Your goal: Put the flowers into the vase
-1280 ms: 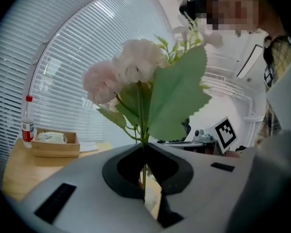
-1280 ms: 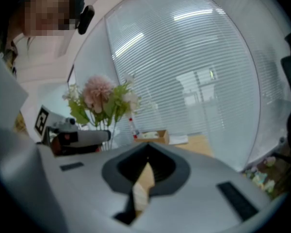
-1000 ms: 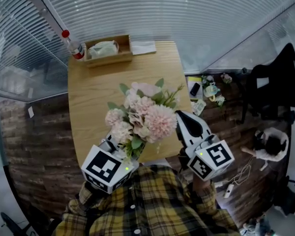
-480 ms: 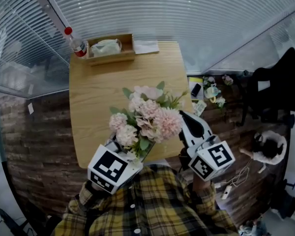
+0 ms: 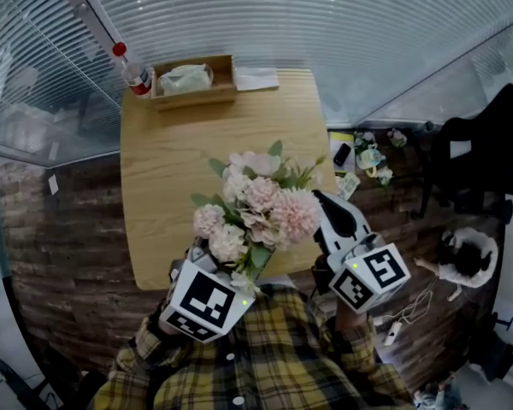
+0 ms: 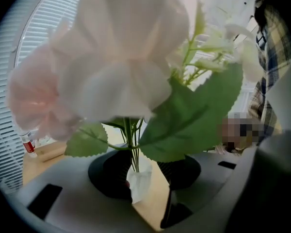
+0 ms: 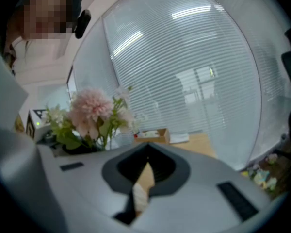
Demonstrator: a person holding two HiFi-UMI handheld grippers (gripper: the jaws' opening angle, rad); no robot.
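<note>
Here the flowers (image 5: 261, 203) stand upright at the near edge of the wooden bench (image 5: 171, 161), a pink and white bunch with green leaves. The left tool (image 6: 148, 174) reaches in under the blooms from the near side. Its jaws have just been opening and now stand wide, with the green stems (image 6: 131, 144) between them. A pale whitish piece (image 6: 138, 183) at the foot of the stems lies against the left jaw, and the right jaw is clear of it. Whether that piece is the vase I cannot tell. The right tool (image 5: 325, 203) hovers just right of the flowers, apart from them, its jaws drawn together on nothing. At the bench's far edge sit a wooden box (image 5: 192, 79) and a red-capped bottle (image 5: 135, 77).
</note>
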